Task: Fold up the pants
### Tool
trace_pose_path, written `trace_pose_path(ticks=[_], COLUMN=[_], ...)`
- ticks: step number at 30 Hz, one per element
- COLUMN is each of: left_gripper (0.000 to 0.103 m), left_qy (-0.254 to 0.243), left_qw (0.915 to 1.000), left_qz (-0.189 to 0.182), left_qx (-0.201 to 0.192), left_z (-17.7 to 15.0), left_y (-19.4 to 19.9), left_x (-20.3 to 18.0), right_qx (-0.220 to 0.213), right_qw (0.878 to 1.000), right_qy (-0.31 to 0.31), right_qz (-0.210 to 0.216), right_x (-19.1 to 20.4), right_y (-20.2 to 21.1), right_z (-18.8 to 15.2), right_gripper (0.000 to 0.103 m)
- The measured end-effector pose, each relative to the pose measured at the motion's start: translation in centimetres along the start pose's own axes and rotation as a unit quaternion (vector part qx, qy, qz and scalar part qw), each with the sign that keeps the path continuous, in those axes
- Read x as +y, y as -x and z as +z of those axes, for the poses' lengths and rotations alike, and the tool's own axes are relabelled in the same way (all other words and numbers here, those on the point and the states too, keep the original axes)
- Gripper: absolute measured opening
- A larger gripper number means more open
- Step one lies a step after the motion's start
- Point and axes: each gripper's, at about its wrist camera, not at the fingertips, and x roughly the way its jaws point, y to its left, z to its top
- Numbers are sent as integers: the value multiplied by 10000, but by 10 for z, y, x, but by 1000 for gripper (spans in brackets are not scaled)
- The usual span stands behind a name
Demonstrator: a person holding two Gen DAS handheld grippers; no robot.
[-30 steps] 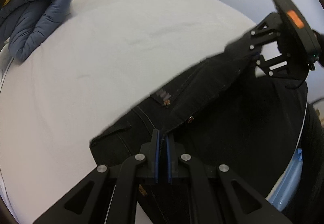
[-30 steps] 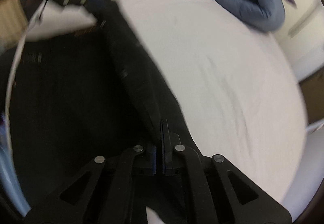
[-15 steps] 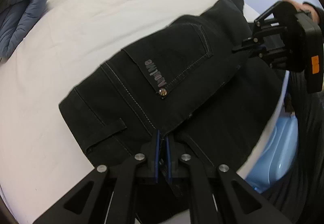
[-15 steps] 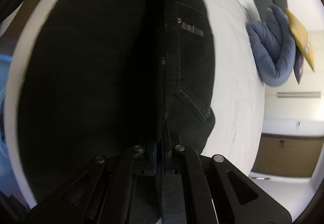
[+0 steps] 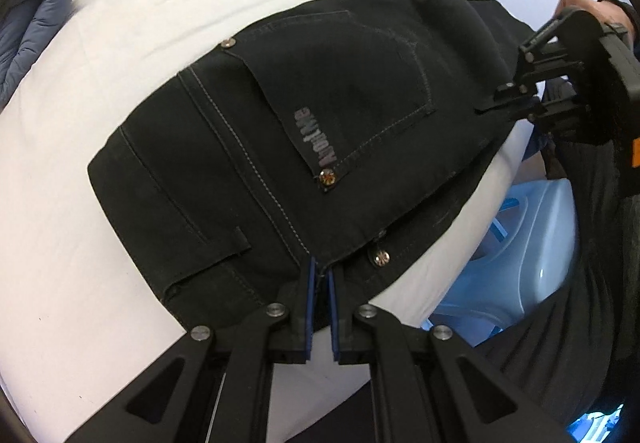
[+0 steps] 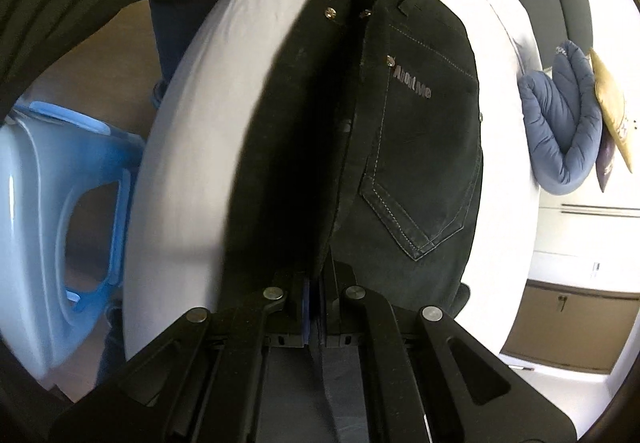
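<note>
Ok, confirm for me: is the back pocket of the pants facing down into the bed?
No, the back pocket of the pants faces up.

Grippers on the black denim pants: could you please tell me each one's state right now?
Left gripper: shut on the black denim pants.
Right gripper: shut on the same pants.

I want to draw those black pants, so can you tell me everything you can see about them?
The black denim pants lie on the white bed, doubled over lengthwise near its edge. Pale stitching outlines a back pocket showing on top, with grey lettering and small metal rivets. A belt loop sits on the waistband. The left claw is shut on the waistband end, and the right claw is shut on the folded edge further along. Part of the fabric reaches over the bed's edge.
</note>
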Motion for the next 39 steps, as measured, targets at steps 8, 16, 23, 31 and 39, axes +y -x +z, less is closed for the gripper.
trace_pose_path(ticks=[8, 16, 23, 31, 39], left_gripper=[6, 12, 55, 68, 68], left_qy=[-70, 219, -4, -175, 288], left_qw=[9999, 9997, 9986, 9993, 9994], left_qz=[-100, -25, -56, 317, -136], left_qx=[81, 101, 531, -4, -147], left_z=[-4, -15, -19, 29, 84], left_y=[9, 0, 21, 64, -18], left_x=[-3, 14, 5, -26, -55], right_qx=[10, 63, -58, -408, -1773], right_qw=[9999, 9991, 9897, 9547, 8066], right_qy=[-148, -405, -1385, -2838, -5306], right_qz=[5, 126, 352, 795, 1907], right_x=[30, 44, 29, 7, -23], right_y=[30, 18, 13, 23, 65], right_z=[-25, -26, -39, -62, -145], right_gripper=[2, 2, 4, 10, 77])
